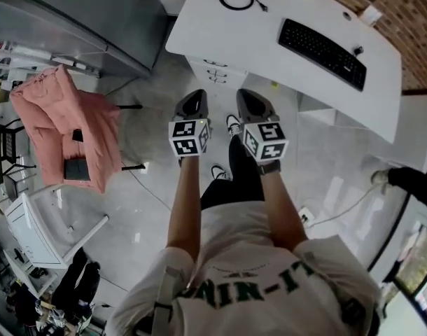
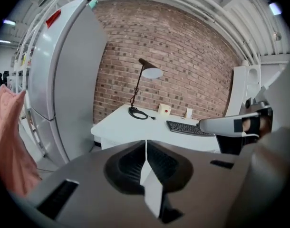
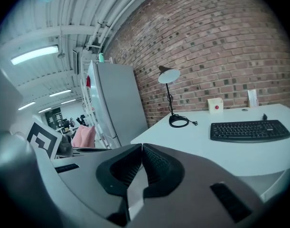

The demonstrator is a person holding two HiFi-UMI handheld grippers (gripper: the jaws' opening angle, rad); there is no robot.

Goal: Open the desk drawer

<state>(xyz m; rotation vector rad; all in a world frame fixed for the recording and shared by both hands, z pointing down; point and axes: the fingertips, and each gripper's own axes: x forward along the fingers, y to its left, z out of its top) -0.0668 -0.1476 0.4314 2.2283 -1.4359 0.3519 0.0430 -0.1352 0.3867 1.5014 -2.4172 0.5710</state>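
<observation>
The person's arms reach forward side by side, each holding a gripper out over the pale floor. The left gripper (image 1: 193,102) has its jaws pressed fully together with nothing between them. The right gripper (image 1: 250,100) is the same, jaws closed flat on each other and empty. Both point toward the white surface (image 1: 255,33) and stand short of it, touching nothing.

The drawers (image 1: 215,72) sit just ahead of the left gripper, stacked under the near left end of the surface, all of them closed with their handles facing the person.

Off to the left, a pink jacket (image 1: 63,128) hangs over a chair, and a grey fridge (image 1: 94,19) stands beside the surface's left end.

On top of the surface lie a black keyboard (image 1: 323,44) toward the right, a black desk lamp (image 2: 151,72) with a coiled cable at its foot near the back left, and a small box with a red button (image 3: 215,105). A brick wall (image 2: 183,46) stands behind it all.
</observation>
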